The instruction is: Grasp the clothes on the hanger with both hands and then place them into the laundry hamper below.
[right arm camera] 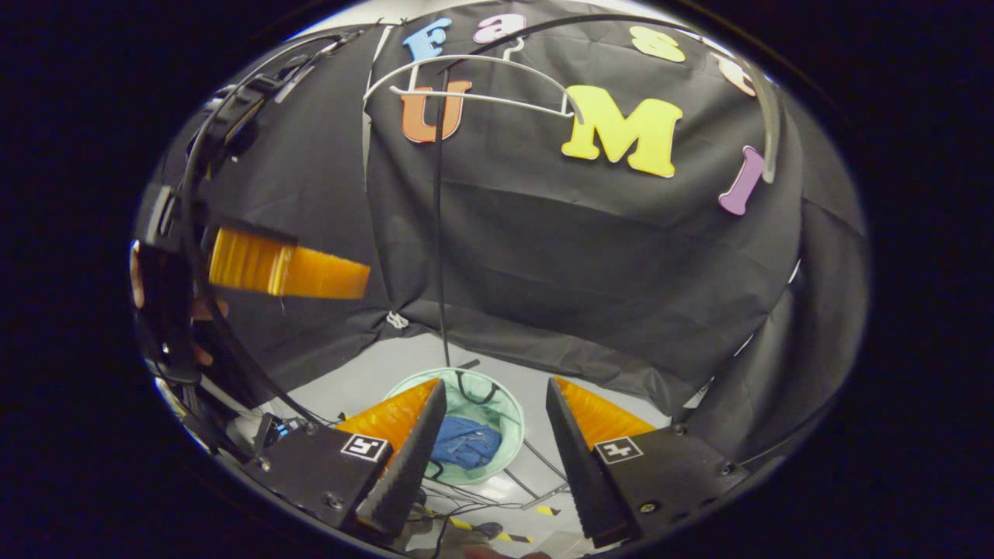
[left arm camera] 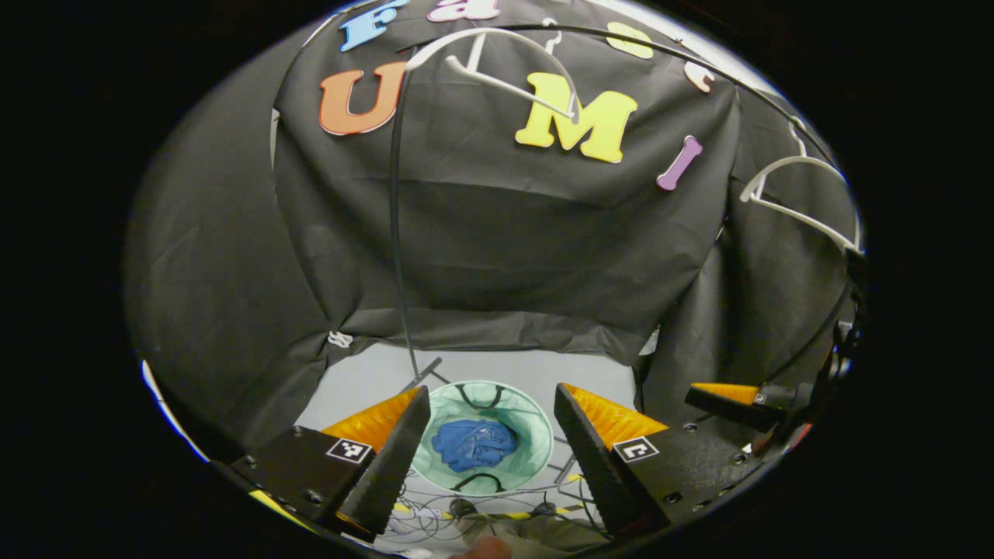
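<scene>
Left gripper view: left gripper [left arm camera: 491, 442] fingers spread wide, holding nothing. Blue clothes [left arm camera: 474, 444] lie bunched in the green hamper [left arm camera: 528, 419] on the floor. White hanger [left arm camera: 497, 74] hangs bare. Right gripper [right arm camera: 488, 442] fingers likewise wide apart, empty

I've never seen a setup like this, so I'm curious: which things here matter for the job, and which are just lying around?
Part of the job:
- blue clothes, lying in the hamper
- green laundry hamper
- white hanger, bare
- left claw, open
- right claw, open

Just lying about:
- cables on the floor
- second white hanger
</scene>
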The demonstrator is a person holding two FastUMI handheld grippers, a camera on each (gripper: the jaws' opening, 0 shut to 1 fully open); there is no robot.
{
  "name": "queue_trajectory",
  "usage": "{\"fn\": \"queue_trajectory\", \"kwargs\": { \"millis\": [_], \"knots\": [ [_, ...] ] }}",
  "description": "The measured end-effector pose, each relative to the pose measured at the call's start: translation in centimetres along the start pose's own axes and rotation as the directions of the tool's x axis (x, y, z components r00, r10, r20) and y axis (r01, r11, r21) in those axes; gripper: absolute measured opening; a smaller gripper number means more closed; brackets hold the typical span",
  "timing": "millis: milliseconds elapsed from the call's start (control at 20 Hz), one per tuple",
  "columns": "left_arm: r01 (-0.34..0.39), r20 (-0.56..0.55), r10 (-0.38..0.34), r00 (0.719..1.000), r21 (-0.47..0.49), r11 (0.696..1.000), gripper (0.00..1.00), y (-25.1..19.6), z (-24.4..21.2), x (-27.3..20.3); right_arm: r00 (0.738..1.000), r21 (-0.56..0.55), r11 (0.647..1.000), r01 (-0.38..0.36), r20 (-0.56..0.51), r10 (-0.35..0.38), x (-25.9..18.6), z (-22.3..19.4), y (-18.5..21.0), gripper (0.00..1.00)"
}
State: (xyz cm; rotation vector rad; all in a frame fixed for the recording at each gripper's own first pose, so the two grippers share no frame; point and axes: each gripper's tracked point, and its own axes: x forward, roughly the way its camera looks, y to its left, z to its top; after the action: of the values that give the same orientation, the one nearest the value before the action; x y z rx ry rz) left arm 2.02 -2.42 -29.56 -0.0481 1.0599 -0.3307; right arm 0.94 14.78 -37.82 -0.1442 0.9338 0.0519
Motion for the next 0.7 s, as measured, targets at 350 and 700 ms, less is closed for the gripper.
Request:
{"fn": "queue_trajectory", "kwargs": {
  "millis": [350, 700],
  "knots": [
    [0.004, 0.028, -0.004, 1.000, 0.010, 1.000, 0.97, -2.5, -0.8, -2.4, 1.000, -0.002, 1.000, 0.013, -0.026, -0.013, -2.6, -5.3, -2.3, 0.82],
    [0.047, 0.116, -0.049, 0.992, 0.025, 0.999, 0.97, -5.5, 0.3, -4.7, 0.991, 0.080, 0.994, 0.070, 0.109, -0.078, -8.4, -4.4, -6.2, 0.83]
  ]
}}
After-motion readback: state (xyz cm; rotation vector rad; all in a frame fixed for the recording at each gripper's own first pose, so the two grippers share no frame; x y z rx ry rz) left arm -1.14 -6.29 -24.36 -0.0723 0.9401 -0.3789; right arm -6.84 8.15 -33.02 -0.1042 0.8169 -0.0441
